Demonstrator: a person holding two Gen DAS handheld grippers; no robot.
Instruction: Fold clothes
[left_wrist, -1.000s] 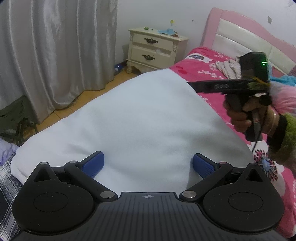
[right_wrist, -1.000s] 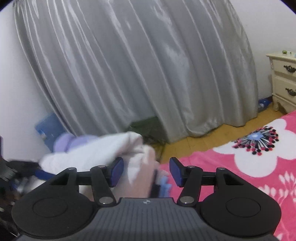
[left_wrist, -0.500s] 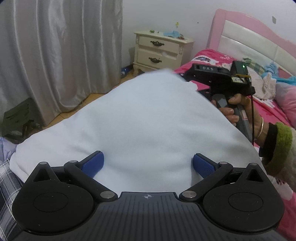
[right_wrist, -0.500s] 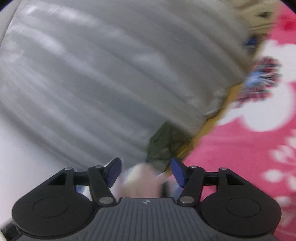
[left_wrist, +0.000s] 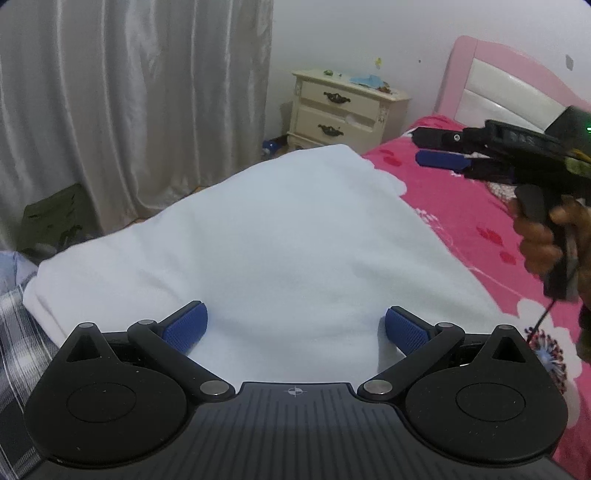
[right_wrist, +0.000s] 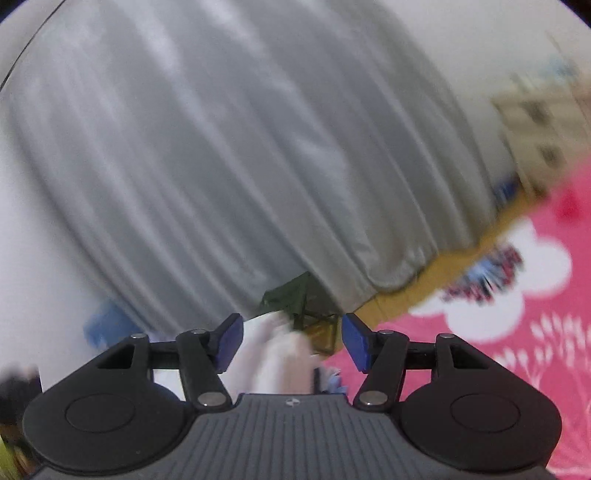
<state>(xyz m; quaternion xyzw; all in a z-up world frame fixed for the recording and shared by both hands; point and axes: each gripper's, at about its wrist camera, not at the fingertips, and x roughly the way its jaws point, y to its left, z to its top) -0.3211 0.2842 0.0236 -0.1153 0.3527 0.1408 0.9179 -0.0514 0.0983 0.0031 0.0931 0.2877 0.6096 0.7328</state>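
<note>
Bedroom, mid-fold: your left gripper (left_wrist: 295, 328) hangs over a white garment (left_wrist: 266, 236) spread across the near end of the bed (left_wrist: 458, 221), its blue pads (left_wrist: 184, 328) set wide apart with the cloth passing between them; neither pad visibly presses on the fabric. The garment fills the centre of the left wrist view, its far edge reaching toward 12 o'clock and one folded corner lying at 9 o'clock beside a plaid cloth (left_wrist: 14, 332).

At 2 o'clock in that view, your right hand (left_wrist: 539, 236) grips the handle of the right gripper (left_wrist: 439, 149), which points toward 9 o'clock above the pink floral bedspread, clear of the garment. Its jaws are opening, and from this side nothing shows between them. The right wrist view, blurred, agrees: the blue pads (right_wrist: 229, 341) stand apart, and the white cloth (right_wrist: 280, 354) lies below and behind the gap at 6 o'clock, not pinched.

Beyond the bed, a cream nightstand (left_wrist: 343, 110) with two drawers stands at 12 o'clock against the wall, small items on top too small to tell. A grey curtain (left_wrist: 129, 103) hangs from 9 to 11 o'clock, with a green folded object (left_wrist: 55, 221) on the floor at its foot. The pink headboard (left_wrist: 509, 81) rises at 1 o'clock.
</note>
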